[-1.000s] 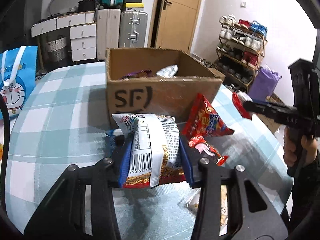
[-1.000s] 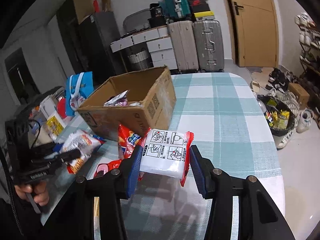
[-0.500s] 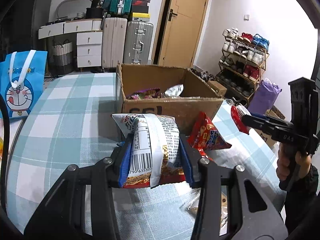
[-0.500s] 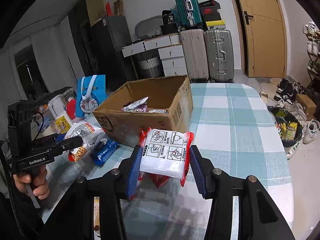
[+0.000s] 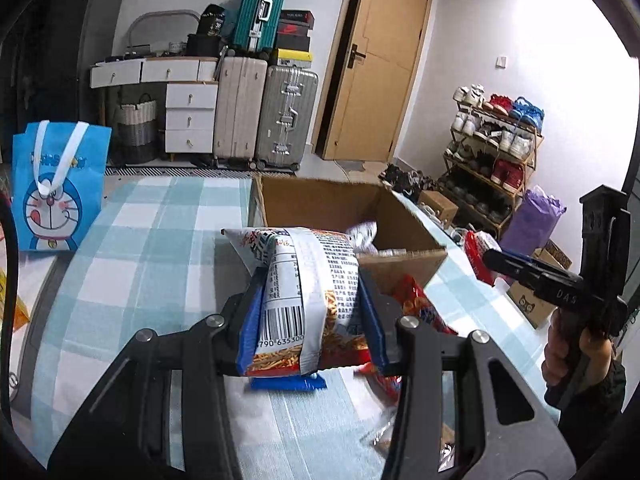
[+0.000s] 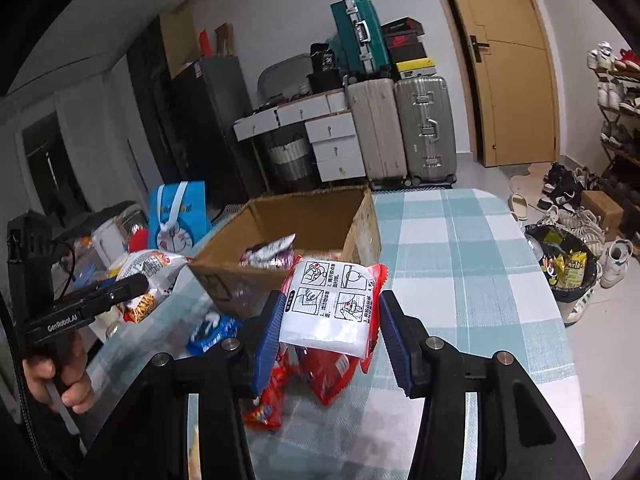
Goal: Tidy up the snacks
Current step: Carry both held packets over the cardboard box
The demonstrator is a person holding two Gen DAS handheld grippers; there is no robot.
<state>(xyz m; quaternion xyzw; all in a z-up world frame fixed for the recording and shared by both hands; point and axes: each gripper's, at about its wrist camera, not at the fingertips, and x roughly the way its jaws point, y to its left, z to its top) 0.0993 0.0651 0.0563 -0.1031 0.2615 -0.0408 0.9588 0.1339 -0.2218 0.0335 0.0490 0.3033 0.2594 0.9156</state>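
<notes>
Partly, the chip bag (image 5: 308, 288) hides the box (image 5: 400, 216) interior (contents unclear).

The left gripper (image 5: 310, 300) is clamped on a white snack bag (image 5: 308, 280) with a barcode and noodle print, held just in front of the open cardboard box (image 5: 404, 268). The box stands on the checked bench (image 5: 152, 248) with packets inside. A red snack pack (image 5: 420, 308) lies against the box's near corner, and a blue packet (image 5: 288, 383) lies below the held bag. Right of the box, the right gripper (image 5: 500, 260) holds a red-and-white packet (image 5: 478, 252). Left of the box stands a blue cartoon bag (image 5: 56, 188).
</notes>
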